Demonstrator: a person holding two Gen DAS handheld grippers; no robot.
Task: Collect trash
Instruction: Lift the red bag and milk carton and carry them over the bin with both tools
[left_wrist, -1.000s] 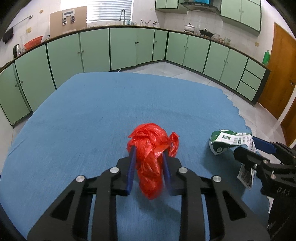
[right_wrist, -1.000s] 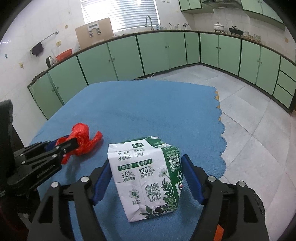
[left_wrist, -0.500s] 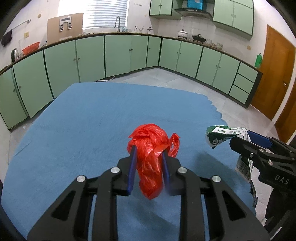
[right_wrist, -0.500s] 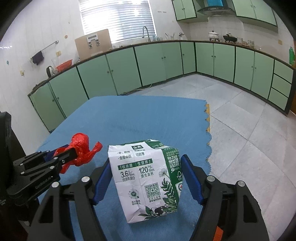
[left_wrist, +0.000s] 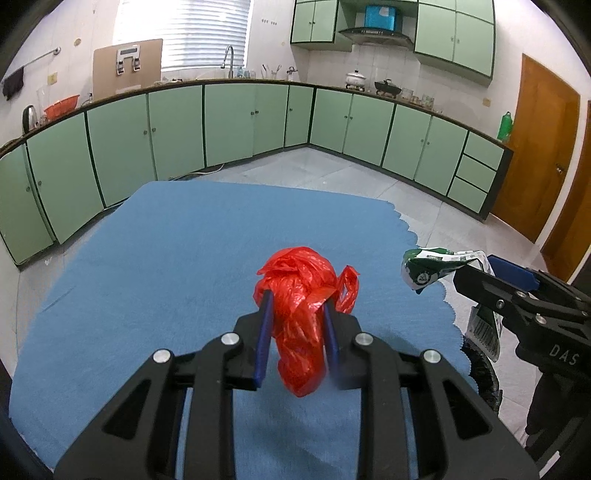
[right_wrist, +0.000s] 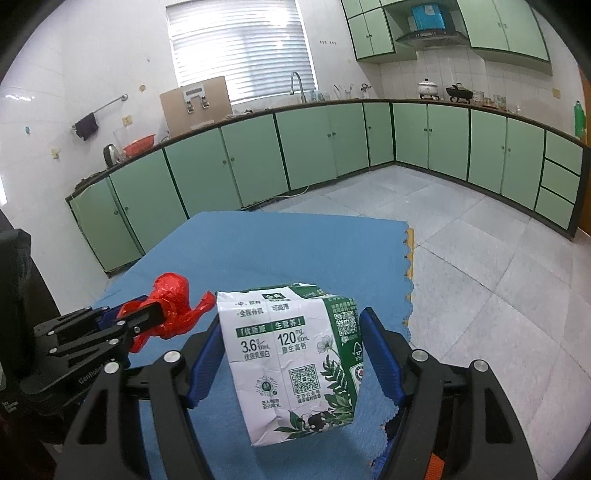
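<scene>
The left tool squeezes a crumpled red plastic bag between its two blue pads, and the bag hangs in the air above the blue cloth tabletop. The right tool holds a squashed white and green paper milk carton by its sides, also lifted up near the right edge of the tabletop.

The red bag is thin and slippery. It could slide out of the pads if the left tool shakes or tips, because only a bunch of soft plastic is pinched. The carton is bent and soft, so it might twist or slip out if the right tool loosens a little. The two tools are close side by side, so they could bump.

Low on the right, under the right tool, there is something dark and round beside the tabletop. It might be a trash bin, but I cannot tell, and I cannot see inside it.

Far away, green cupboards run along the kitchen walls.
</scene>
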